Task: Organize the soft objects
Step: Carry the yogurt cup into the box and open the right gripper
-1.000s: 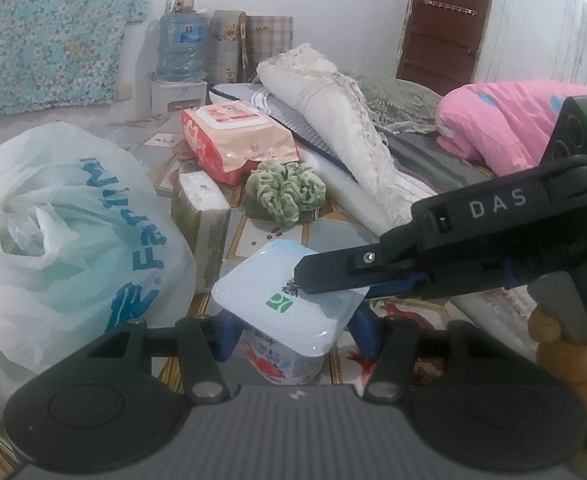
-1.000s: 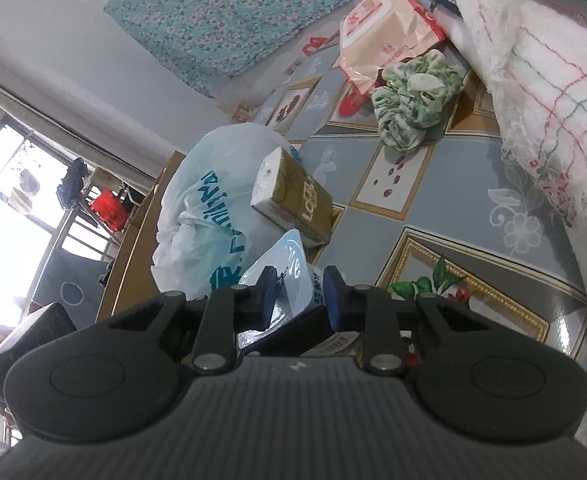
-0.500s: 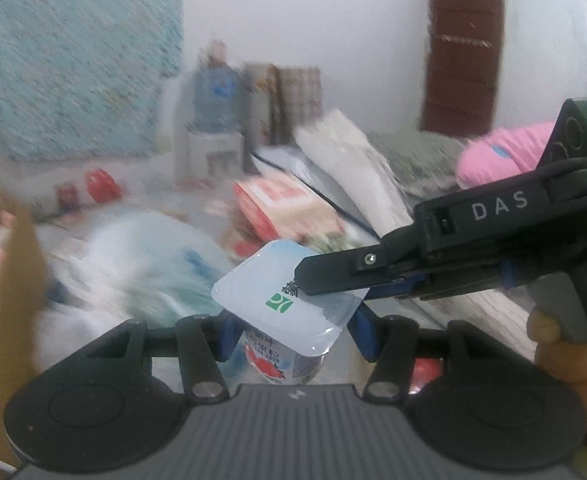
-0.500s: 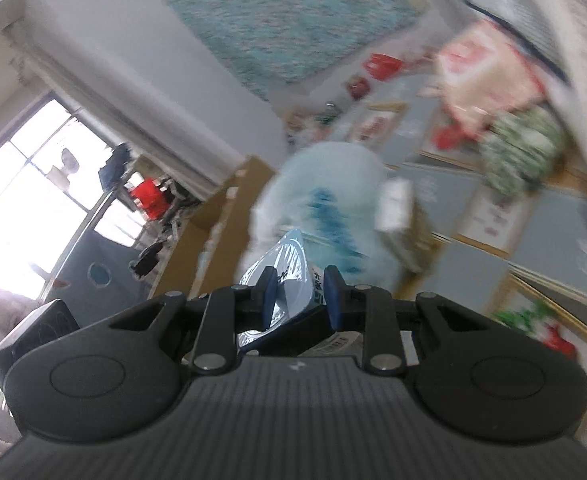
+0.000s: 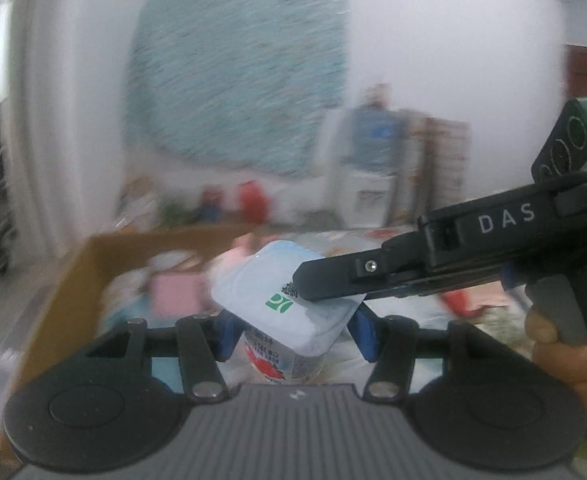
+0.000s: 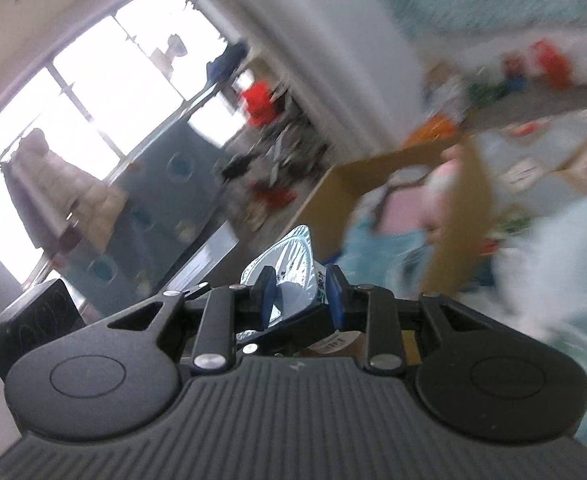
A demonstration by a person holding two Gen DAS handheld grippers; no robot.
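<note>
A white wall [image 5: 433, 60] fills the back of the left wrist view, badly smeared by motion, with a turquoise patterned cloth [image 5: 237, 96] hanging on it. In the right wrist view a bright window [image 6: 93, 92] takes up the upper left, and a blurred pale plastic bag [image 6: 553, 264] sits at the right edge. Lower down stands an open cardboard box [image 5: 73, 280], its brown walls around a muddle of pink and light blue soft things [image 5: 173, 292] too blurred to name. A blurred blue water bottle [image 5: 373, 136] stands against the wall to the right of the cloth. Nearer the cameras, the left claw [image 5: 289, 332] is clenched on the body of a small yogurt cup [image 5: 281, 312], its blue pads pressing the cup's sides below the square foil lid, with the cup upright and slightly tilted, in front of the box opening. The right claw [image 6: 301, 300] reaches in from the right in the left wrist view, one black finger lying across the lid's right part; in its own view the blue pads stand on either side of the silvery lid edge and its jaws are opening, with the lid between them, and whether the pads press it I cannot tell. A person's hand [image 5: 569, 344] grips the right claw's handle at the right edge.
</note>
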